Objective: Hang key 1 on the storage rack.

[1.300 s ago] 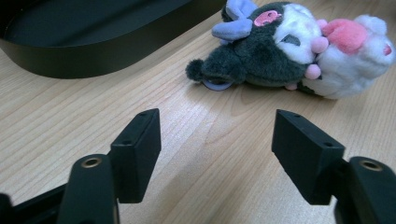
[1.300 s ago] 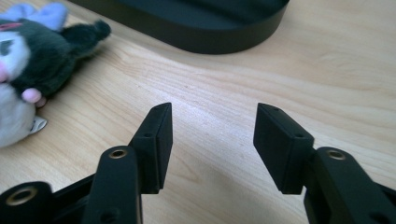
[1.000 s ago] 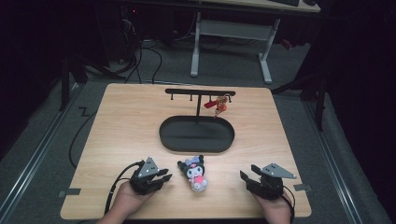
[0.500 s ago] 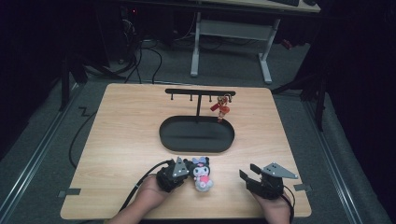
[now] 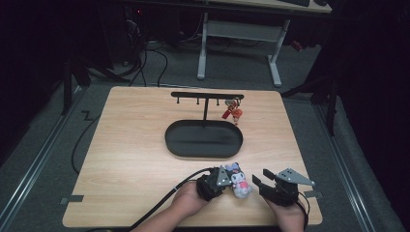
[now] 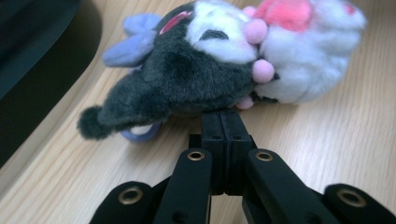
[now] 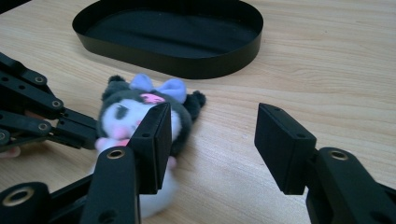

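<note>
- Left gripper (image 5: 223, 181), near table (image 5: 130, 159) front edge: 2 jaws pressed together, tips touching the plush toy's dark head; whether they pinch fur or a strap, cannot tell.
- Plush toy (image 5: 239, 180) lies on the wood between both grippers, just in front of the black oval tray (image 5: 203, 139).
- Red keychain (image 5: 232, 112) hangs from the black rack (image 5: 207, 95) behind the tray.
- Right gripper (image 5: 257, 182): jaws wide apart, empty, just beside the toy.

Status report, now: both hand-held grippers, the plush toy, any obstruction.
Left hand-held gripper shut, tips at plush toy; grip on it unclear. Right hand-held gripper open, empty, beside toy. Toy lying on table, short of black tray. Nothing between.
</note>
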Available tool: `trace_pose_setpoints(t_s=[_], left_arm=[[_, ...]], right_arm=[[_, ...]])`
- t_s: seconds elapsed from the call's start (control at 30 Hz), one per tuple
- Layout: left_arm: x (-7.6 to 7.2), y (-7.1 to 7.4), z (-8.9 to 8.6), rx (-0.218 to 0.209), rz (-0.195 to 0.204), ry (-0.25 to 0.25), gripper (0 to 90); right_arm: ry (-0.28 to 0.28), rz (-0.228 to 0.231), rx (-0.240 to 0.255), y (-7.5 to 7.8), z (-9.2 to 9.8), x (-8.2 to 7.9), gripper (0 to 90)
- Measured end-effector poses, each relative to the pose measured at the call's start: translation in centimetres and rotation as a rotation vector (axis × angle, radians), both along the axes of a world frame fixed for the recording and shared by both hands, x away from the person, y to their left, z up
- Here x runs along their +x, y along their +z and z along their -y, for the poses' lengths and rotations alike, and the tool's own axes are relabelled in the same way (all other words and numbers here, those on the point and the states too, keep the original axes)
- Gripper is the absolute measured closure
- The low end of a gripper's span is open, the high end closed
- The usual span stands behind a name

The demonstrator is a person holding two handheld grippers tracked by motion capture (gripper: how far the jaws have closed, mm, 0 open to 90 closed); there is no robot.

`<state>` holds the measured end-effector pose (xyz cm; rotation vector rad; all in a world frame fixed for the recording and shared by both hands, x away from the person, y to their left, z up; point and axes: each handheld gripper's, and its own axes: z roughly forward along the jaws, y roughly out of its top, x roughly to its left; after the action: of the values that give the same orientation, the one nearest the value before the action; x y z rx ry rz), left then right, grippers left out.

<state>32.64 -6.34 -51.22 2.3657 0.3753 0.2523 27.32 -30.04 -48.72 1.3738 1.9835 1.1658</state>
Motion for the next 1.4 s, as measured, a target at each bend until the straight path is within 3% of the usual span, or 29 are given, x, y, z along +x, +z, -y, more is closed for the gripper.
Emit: trace_pose_setpoints(t_s=[0.13, 0.27, 0.53, 0.6, 0.67, 0.73, 0.8, 0.9, 1.17, 1.27, 1.4], left_arm=[[-0.3, -0.1, -0.9, -0.012, -0.013, -0.004, 87.0], [-0.3, 0.0, -4.7, -0.030, -0.006, 0.054, 85.6], [0.9, 0.9, -16.0, -0.081, 0.022, 0.267, 78.7], [0.9, 0.9, -18.4, -0.102, 0.035, 0.327, 73.4], [0.8, 0.3, -20.6, -0.149, 0.035, 0.393, 67.3], [1.1, -0.1, -22.2, -0.131, 0.045, 0.447, 57.8], [1.6, -0.1, -23.2, -0.137, 0.046, 0.486, 49.7], [2.4, -0.6, -24.0, -0.171, -0.008, 0.522, 45.1], [2.3, -0.6, -23.0, -0.154, 0.012, 0.480, 39.6], [2.2, -0.5, -22.8, -0.169, -0.001, 0.477, 39.2], [1.9, -0.5, -22.4, -0.155, 0.010, 0.460, 38.9]], right_arm=[[-0.008, 0.009, -0.002, 0.1, 0.3, -0.2, 47.1], [0.004, -0.007, -0.012, -0.1, 0.5, -0.1, 47.7], [0.000, -0.027, -0.019, -0.5, 0.5, 0.2, 47.5], [-0.001, -0.027, -0.027, -0.6, 0.4, 0.2, 46.7], [0.002, -0.031, -0.033, -0.7, 0.3, 0.3, 45.8], [0.002, -0.029, -0.043, -0.8, 0.2, 0.5, 44.5], [-0.004, -0.032, -0.043, -0.9, 0.1, 0.6, 43.9], [0.001, -0.049, -0.038, -1.1, -0.2, 0.8, 45.1], [0.006, -0.068, -0.075, -1.6, -0.8, 0.9, 44.7], [0.010, -0.058, -0.086, -1.7, -0.7, 0.7, 48.1], [-0.001, -0.053, -0.095, -1.6, -0.6, 0.5, 46.8]])
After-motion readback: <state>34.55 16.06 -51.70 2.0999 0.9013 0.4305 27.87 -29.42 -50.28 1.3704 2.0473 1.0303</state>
